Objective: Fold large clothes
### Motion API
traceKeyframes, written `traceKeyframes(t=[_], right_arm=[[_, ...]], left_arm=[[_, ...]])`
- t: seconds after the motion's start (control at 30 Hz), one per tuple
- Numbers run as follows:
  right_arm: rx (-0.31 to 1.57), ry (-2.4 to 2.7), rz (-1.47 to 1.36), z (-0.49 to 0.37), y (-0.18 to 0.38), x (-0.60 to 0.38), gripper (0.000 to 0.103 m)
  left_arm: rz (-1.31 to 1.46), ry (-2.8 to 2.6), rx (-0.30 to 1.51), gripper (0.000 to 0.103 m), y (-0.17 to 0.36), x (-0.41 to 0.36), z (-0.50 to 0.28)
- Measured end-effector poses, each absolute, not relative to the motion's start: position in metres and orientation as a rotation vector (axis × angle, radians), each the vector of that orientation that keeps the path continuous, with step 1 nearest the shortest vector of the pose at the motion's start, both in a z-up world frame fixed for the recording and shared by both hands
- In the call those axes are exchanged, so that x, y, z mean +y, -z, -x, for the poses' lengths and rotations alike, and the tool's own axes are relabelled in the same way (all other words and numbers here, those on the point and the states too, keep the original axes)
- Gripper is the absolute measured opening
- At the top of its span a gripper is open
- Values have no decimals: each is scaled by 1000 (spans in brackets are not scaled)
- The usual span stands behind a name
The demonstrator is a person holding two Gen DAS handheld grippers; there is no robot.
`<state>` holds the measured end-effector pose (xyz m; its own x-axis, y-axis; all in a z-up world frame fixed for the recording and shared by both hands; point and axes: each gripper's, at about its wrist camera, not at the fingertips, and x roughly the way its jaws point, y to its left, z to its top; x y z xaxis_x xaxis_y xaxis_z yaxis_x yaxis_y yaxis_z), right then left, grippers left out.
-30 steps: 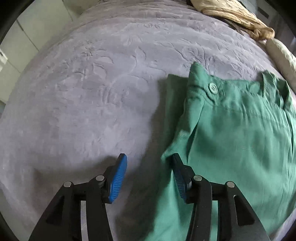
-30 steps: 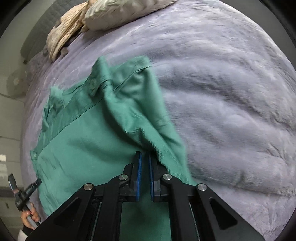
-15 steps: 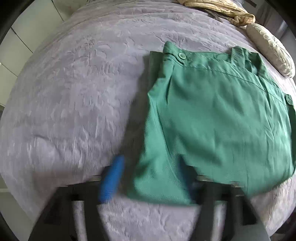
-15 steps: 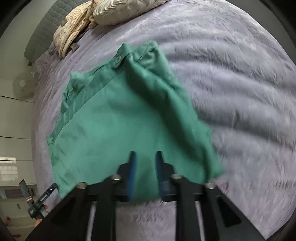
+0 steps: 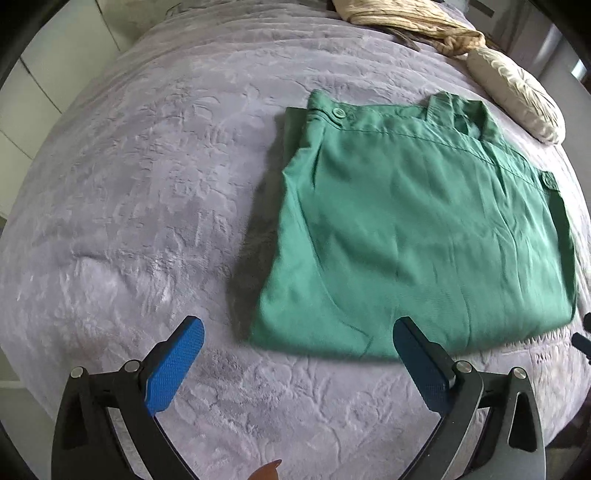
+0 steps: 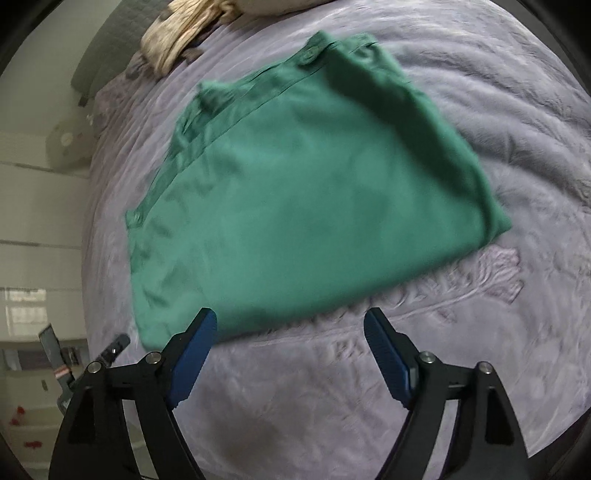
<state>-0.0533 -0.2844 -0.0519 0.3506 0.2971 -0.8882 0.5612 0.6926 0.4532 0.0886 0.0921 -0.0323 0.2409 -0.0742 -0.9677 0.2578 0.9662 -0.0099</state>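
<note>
The green garment [image 5: 413, 229] lies folded into a flat, roughly rectangular bundle on the lavender bedspread [image 5: 147, 192], a plush cover with an embossed floral relief. The left wrist view gives it sharply: a smooth woven cloth with soft creases, a stitched band along the far edge, a round button [image 5: 338, 113] at the band's left end, a second button tab at the right end and a small upright loop between them. The right wrist view shows the same garment [image 6: 303, 199] blurred, but adds raised lettering pressed into the bedspread [image 6: 480, 184] just below the bundle's near edge, plus a pale wall, a round white fan [image 6: 68, 146] and shelving off the bed's left side. Only the left view shows the ribbed cream pillow [image 5: 517, 92] whole, beyond the garment's far right corner; the crumpled beige cloth [image 5: 413, 18] beside it appears in both [image 6: 177, 37]. The left gripper [image 5: 299, 354] hangs above the bundle's near edge, its blue textured pads [image 5: 173, 373] spread wide after just opening, nothing pressed between them. The right gripper [image 6: 290, 347] has also just been opening; its dark blue pads [image 6: 192, 354] stand well apart over the bare cover by the near edge, clamping nothing. At the left of the right wrist view the left gripper's tips [image 6: 114, 345] poke in
</note>
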Motion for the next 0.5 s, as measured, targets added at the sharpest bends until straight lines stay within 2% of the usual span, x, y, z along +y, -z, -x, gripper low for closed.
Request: traceKeyframes(t=[0.1,0.5], right_arm=[[1237,190,-832,53,52,-266,103],[1289,90,-919,54,73,-204,103]], left_arm=[[-182,237,1303,103,32,92,-86],[-181,248,1309,103,35,106,-84]])
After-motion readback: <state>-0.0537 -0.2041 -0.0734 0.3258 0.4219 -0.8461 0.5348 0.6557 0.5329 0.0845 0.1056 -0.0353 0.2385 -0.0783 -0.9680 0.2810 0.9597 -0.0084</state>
